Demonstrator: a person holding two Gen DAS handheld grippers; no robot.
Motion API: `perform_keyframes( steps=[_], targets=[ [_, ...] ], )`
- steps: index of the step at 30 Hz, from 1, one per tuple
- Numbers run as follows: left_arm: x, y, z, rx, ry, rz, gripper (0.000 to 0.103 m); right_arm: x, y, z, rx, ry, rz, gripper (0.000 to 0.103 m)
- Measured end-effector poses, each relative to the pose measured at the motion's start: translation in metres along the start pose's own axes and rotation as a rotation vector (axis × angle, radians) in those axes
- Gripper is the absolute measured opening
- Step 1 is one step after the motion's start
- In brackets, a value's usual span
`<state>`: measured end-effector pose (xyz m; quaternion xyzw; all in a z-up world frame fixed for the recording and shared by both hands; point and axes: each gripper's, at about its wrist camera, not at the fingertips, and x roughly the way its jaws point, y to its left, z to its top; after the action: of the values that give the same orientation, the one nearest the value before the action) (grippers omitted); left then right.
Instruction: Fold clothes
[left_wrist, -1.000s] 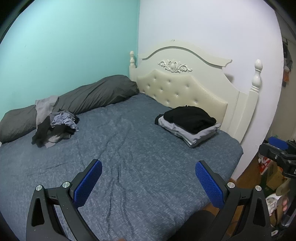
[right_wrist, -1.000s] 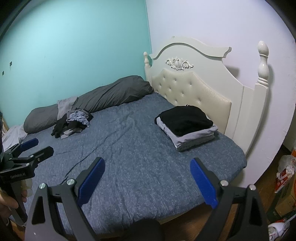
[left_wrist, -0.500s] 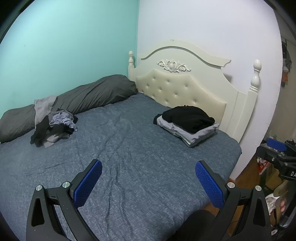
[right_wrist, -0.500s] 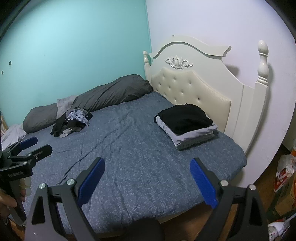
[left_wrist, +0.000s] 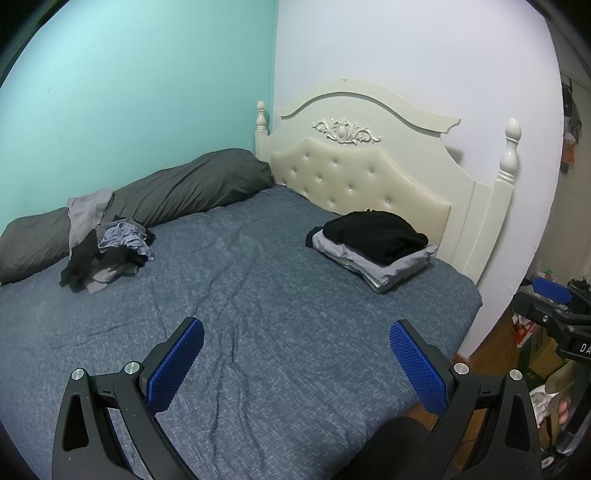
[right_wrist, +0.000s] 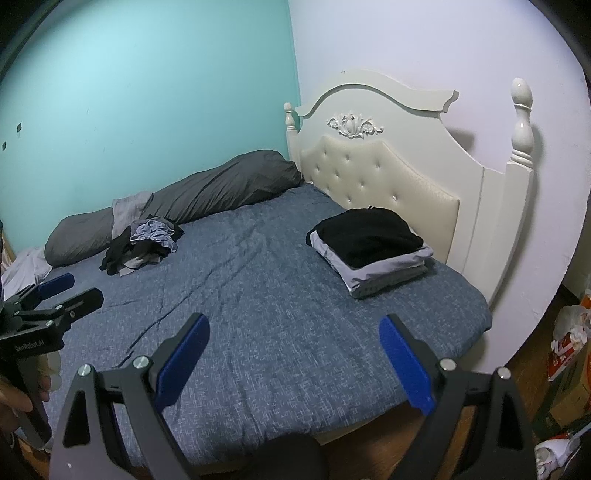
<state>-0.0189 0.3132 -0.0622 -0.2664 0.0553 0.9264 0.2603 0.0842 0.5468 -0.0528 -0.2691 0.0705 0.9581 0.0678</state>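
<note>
A heap of unfolded clothes (left_wrist: 110, 251) (right_wrist: 146, 245), black, grey and lilac, lies on the blue bed (left_wrist: 266, 317) (right_wrist: 266, 302) at its far left, against a long dark grey pillow. A folded stack (left_wrist: 373, 245) (right_wrist: 369, 247), black on top of grey pieces, rests near the headboard on the right. My left gripper (left_wrist: 295, 343) is open above the bed's near part, holding nothing. My right gripper (right_wrist: 293, 339) is open too and empty, over the bed's near edge. Each gripper also shows at the side of the other's view: the right gripper (left_wrist: 550, 299), the left gripper (right_wrist: 55, 295).
A cream headboard (left_wrist: 369, 162) (right_wrist: 388, 173) with posts stands at the right, a teal wall behind the long grey pillow (left_wrist: 166, 192) (right_wrist: 207, 195). Bags and boxes (right_wrist: 565, 347) clutter the wooden floor at the right. A person's hand (right_wrist: 14, 391) holds the left gripper's handle.
Both views have pulled back slightly from the bed. The grippers stay open and the clothes have not moved.
</note>
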Motion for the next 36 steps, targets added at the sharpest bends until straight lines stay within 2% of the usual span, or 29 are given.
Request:
perform_keyframes(
  steps=[36],
  targets=[
    [0.001,-0.005,0.0,0.004,0.009,-0.007,0.103,-0.005,-0.01,-0.009,0.032,-0.007,-0.026,0.094]
  ],
)
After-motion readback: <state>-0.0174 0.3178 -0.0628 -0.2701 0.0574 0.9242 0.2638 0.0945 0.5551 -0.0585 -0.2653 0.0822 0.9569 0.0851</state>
